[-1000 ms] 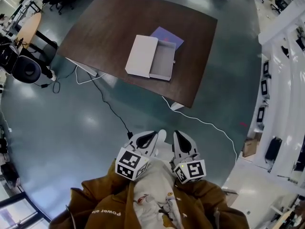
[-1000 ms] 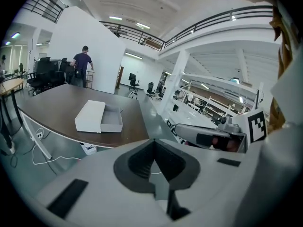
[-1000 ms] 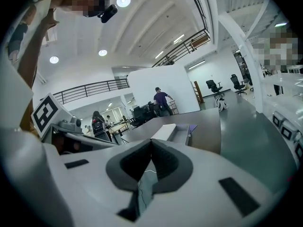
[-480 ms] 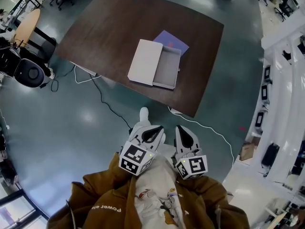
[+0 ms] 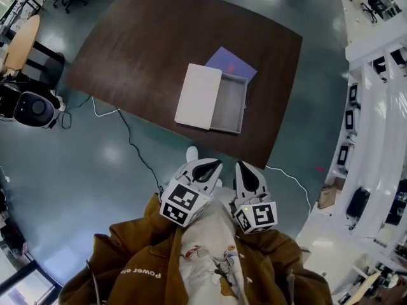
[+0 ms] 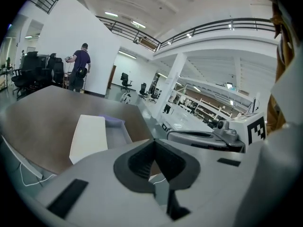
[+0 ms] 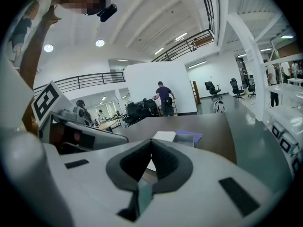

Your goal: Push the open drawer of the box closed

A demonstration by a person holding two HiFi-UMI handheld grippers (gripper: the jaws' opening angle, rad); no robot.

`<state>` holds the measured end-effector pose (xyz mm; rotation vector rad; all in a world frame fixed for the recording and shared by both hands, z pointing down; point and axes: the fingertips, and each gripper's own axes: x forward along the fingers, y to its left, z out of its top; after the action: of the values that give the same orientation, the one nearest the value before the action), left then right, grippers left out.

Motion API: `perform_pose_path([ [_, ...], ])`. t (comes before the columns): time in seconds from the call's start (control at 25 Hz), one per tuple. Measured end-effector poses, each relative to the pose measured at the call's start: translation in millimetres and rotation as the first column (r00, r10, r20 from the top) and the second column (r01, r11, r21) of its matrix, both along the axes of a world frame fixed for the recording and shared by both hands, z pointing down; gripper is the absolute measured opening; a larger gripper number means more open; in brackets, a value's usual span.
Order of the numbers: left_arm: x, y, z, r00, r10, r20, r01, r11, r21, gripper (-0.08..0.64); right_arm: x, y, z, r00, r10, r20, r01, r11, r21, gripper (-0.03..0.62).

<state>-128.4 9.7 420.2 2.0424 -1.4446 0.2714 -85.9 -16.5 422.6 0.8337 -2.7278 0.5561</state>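
Both grippers are hanging low against the person's brown jacket [image 5: 127, 269], over the grey-green floor and well apart from the table. The left gripper [image 5: 205, 168] is keeping its jaws pressed together on nothing, and its own view is showing the dark pads meeting at the tip. The right gripper [image 5: 245, 170], just beside it, is likewise closed and empty.

The task's thing, a white rectangular cardboard box [image 5: 199, 96], is lying flat on the dark brown wooden table [image 5: 140, 43], towards the near edge. Its shallow grey open drawer [image 5: 229, 103] is sticking out to the right in the head view and looking empty. A purple flat sheet [image 5: 234, 60] is lying at the far corner, partly under the box.

Judgement: the closed jaws are suiting the job, since a push needs a blunt tip and no grasp. The drawer's outer wall is facing right, so the right gripper is probably the better pusher, working leftward. The box is looking light and may slide on the table, so the left gripper is likely being kept free to brace its left end.
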Motion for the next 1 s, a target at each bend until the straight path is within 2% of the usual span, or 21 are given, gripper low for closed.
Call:
perform_pose_path([
  [0.32,-38,-33,-4,0.991,0.126,0.035,-0.126,0.992,0.005,0.006,-37,-26,-3,0.997,0.076,-0.018,-0.076,0.997,0.007,0.006],
  [0.48,-32,-50,1,0.983,0.175,0.050,-0.175,0.985,-0.005,0.006,-35,-36,1,0.997,0.070,-0.033,-0.070,0.998,0.002,0.006],
  [0.68,-12,-68,4,0.966,0.240,0.094,-0.237,0.971,-0.032,0.006,-22,-59,6,0.996,0.072,-0.047,-0.074,0.996,-0.047,0.006],
  [0.8,2,-75,9,0.937,0.322,0.133,-0.316,0.947,-0.064,0.006,-15,-68,6,0.996,0.078,-0.040,-0.080,0.995,-0.056,0.006],
  [1.0,16,-97,30,0.866,0.439,0.240,-0.423,0.898,-0.119,0.006,-3,-82,18,0.994,0.104,-0.019,-0.106,0.990,-0.090,0.006],
])
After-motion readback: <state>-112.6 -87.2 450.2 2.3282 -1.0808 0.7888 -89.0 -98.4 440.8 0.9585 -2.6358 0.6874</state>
